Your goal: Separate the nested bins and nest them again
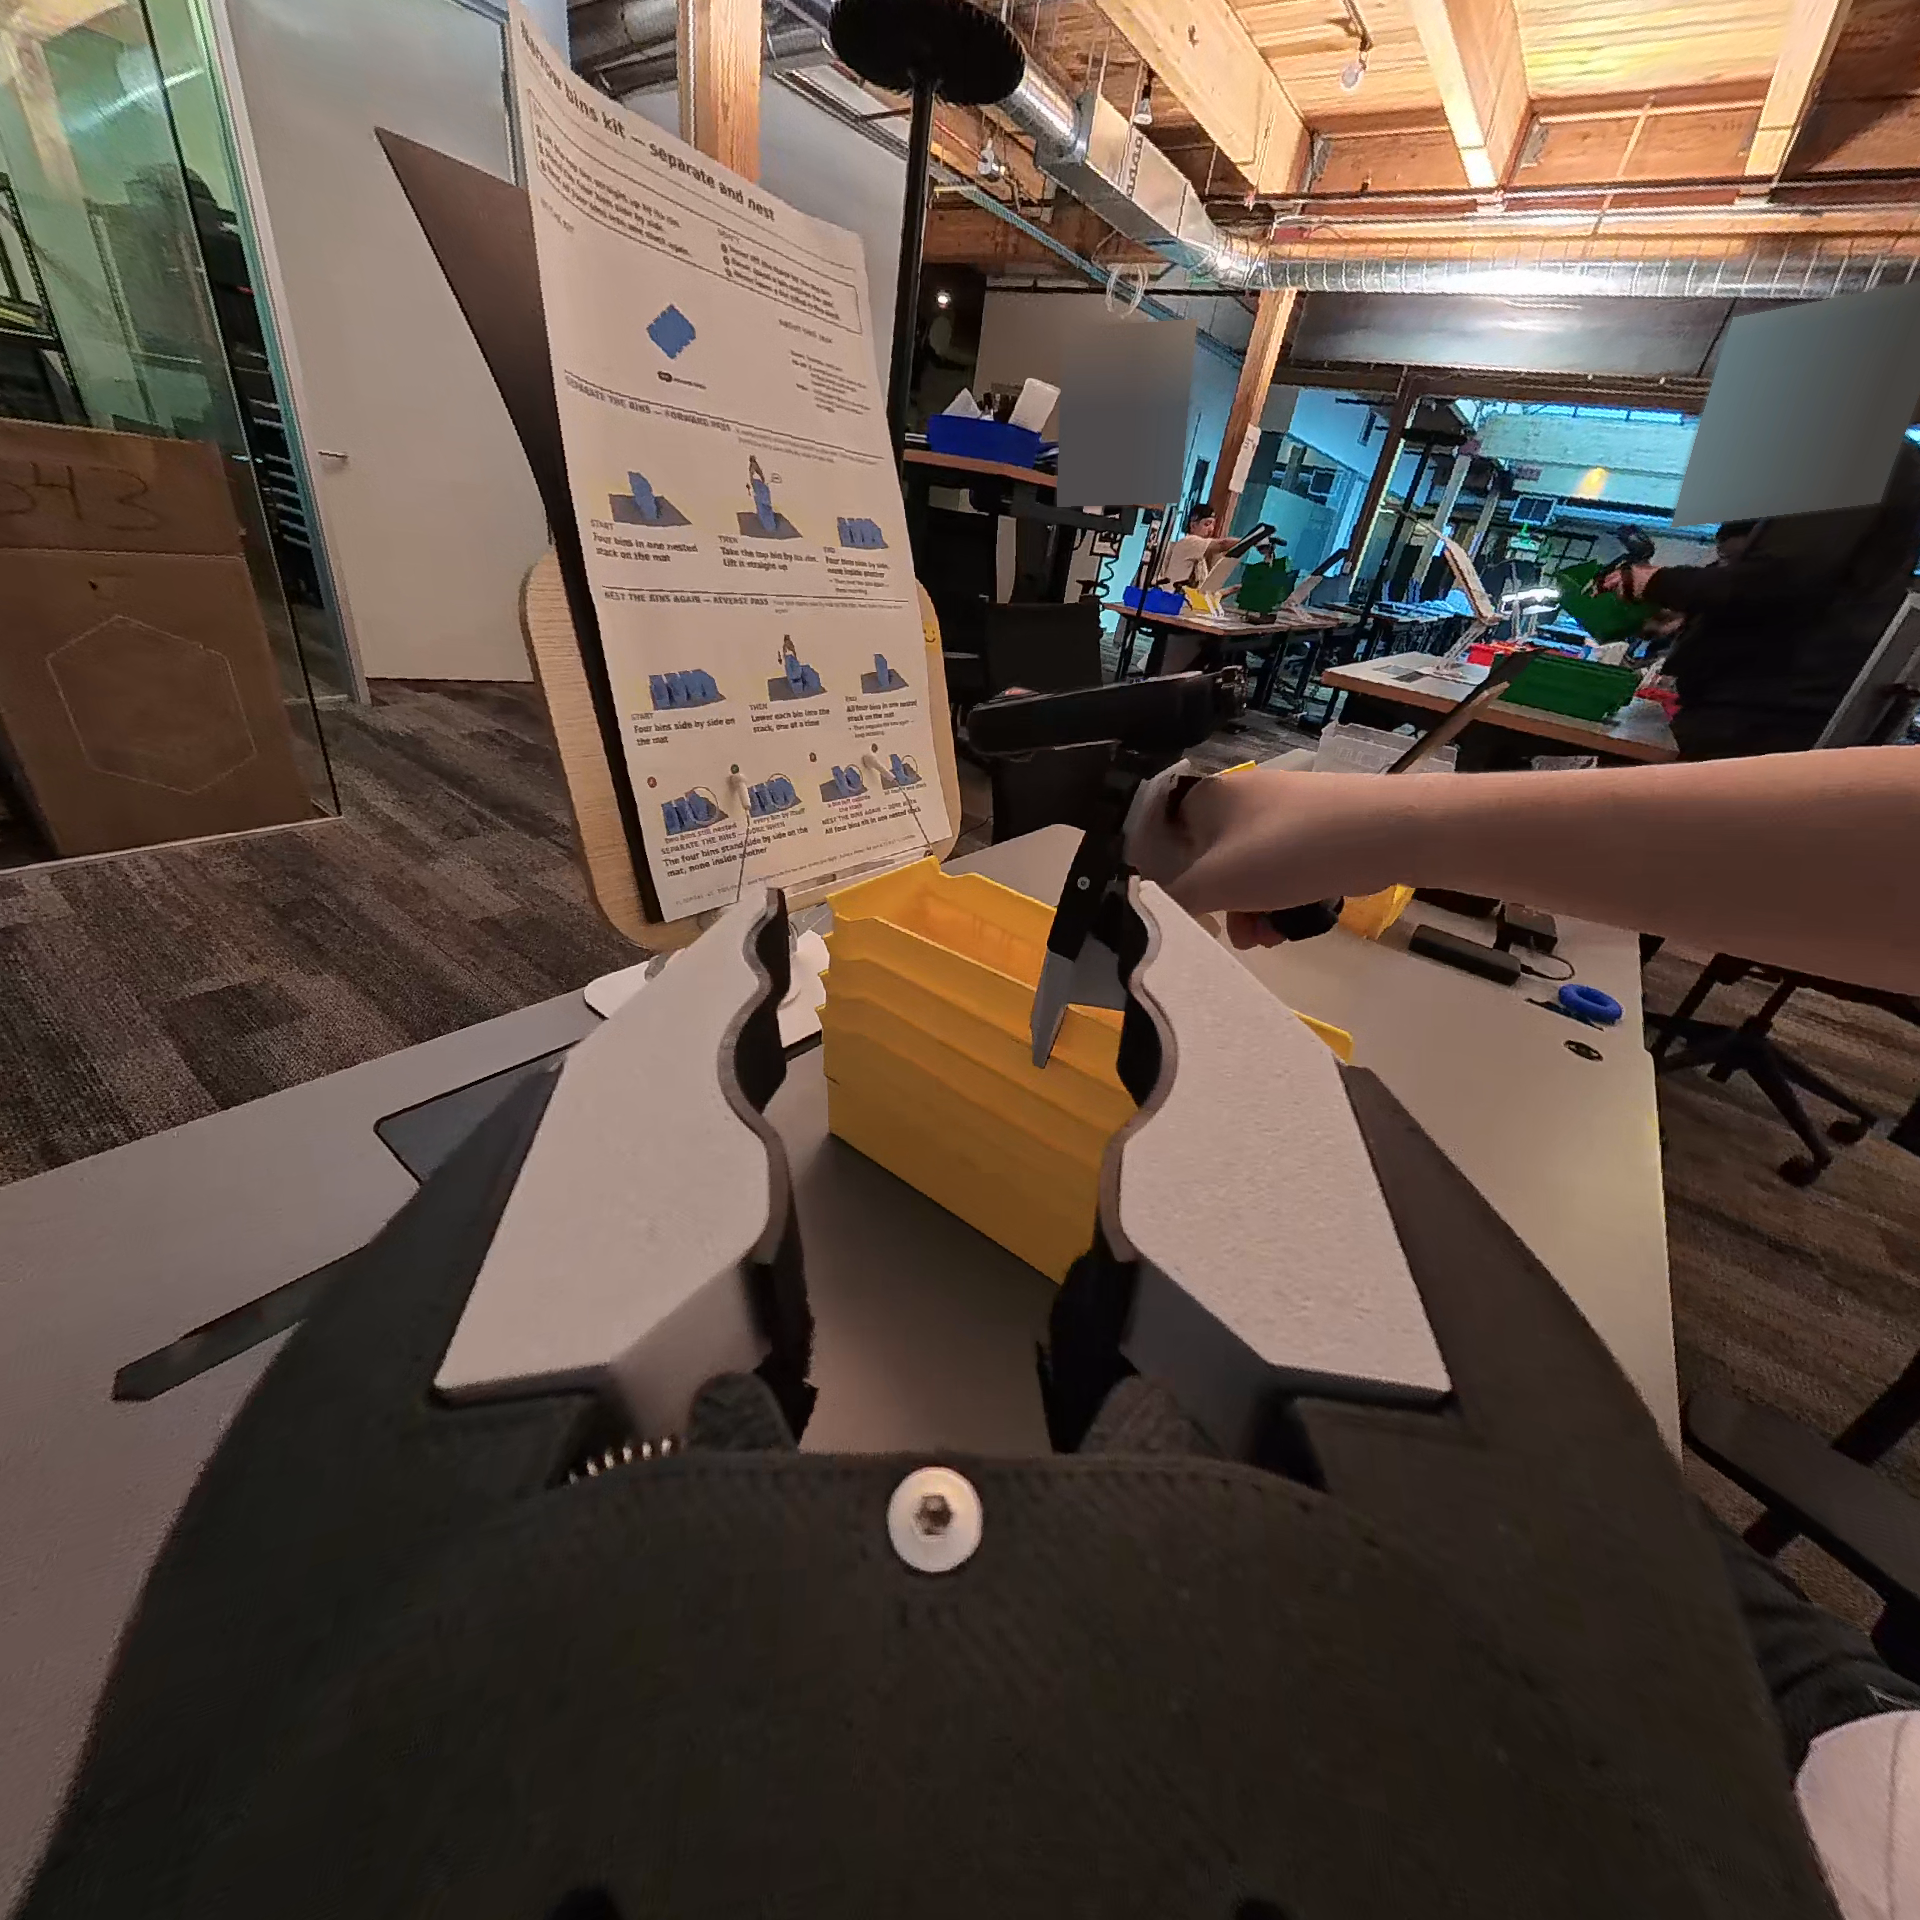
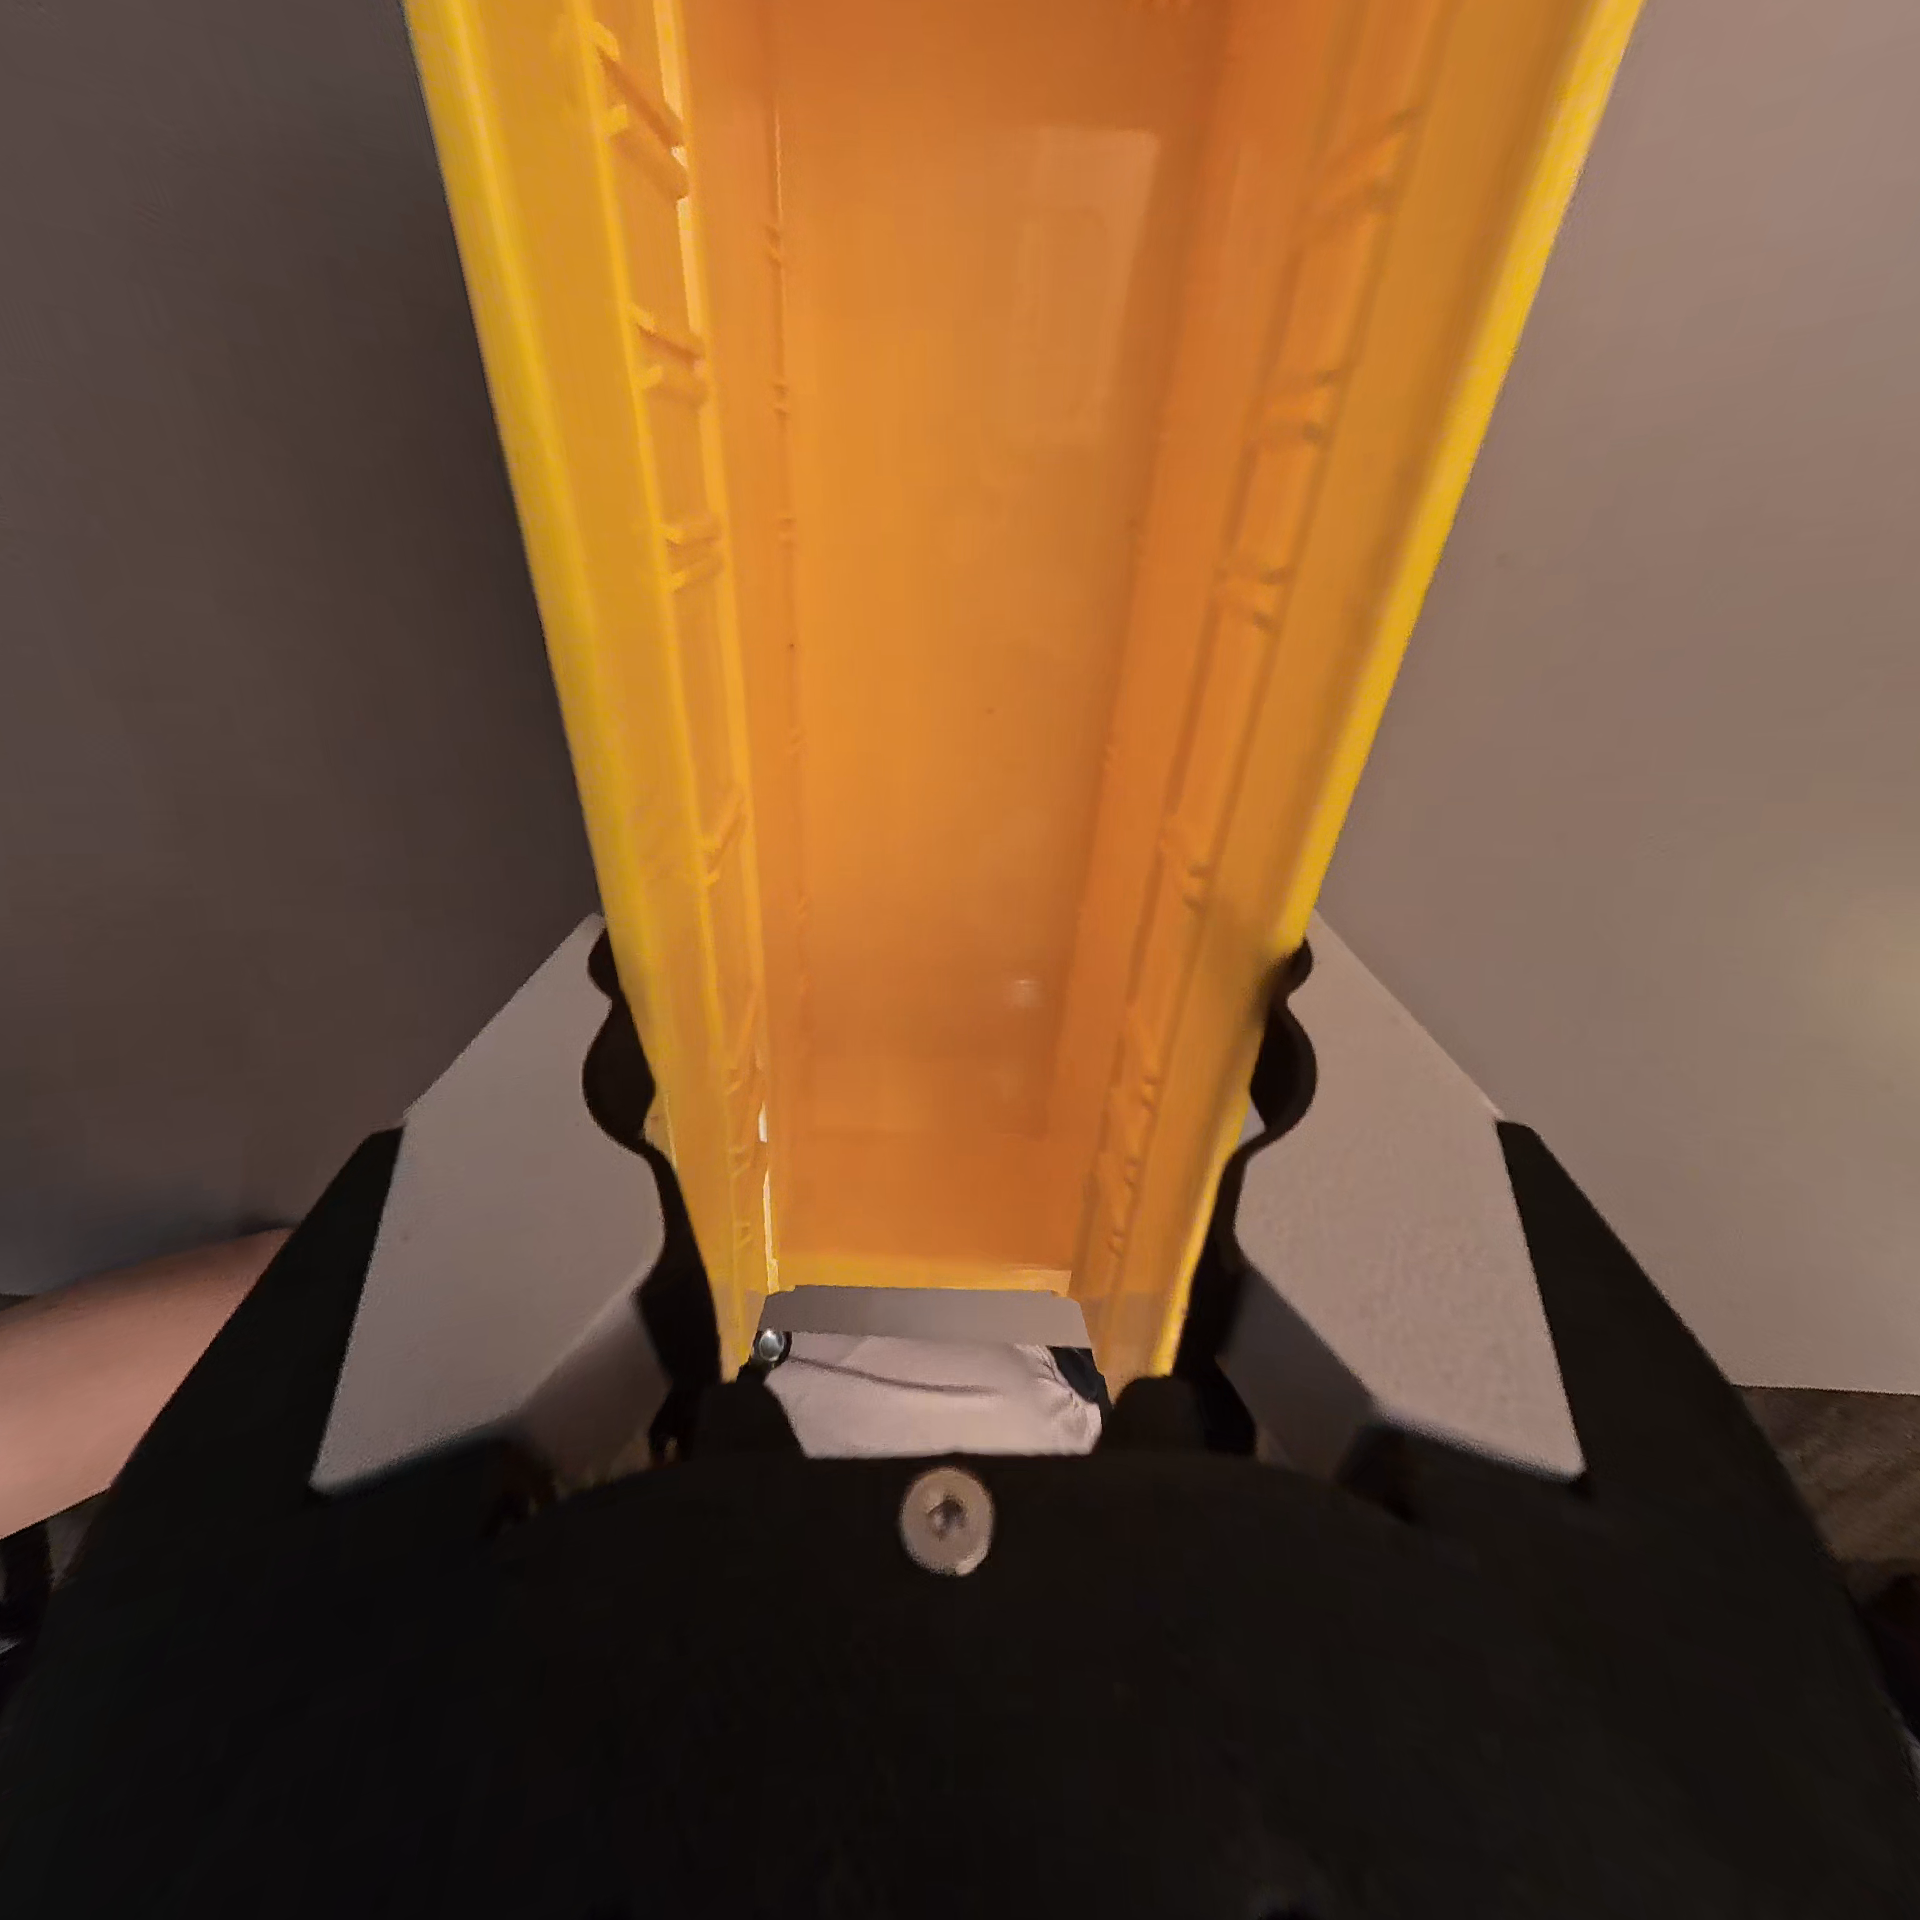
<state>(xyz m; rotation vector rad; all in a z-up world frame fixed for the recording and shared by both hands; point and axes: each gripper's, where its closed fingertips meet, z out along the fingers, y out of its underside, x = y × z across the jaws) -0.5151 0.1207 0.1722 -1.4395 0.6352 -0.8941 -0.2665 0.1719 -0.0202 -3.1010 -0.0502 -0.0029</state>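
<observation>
Both tongs [image 1: 940, 1039] [image 2: 945, 1039] share a black textured body, pale grey wedge-shaped fingers [image 1: 644, 1143] with wavy black pads, and one silver hex screw [image 1: 933, 1519] at centre.

The far end of the yellow bin [image 2: 987, 623] runs off the top edge of the right wrist view. In the left wrist view, the left gripper's right finger [image 1: 1278, 1122] hides the stack's [image 1: 935, 1049] near end and one finger of the right gripper [image 1: 1081, 997]. Background people sit under grey patches [image 1: 1127, 410].
</observation>
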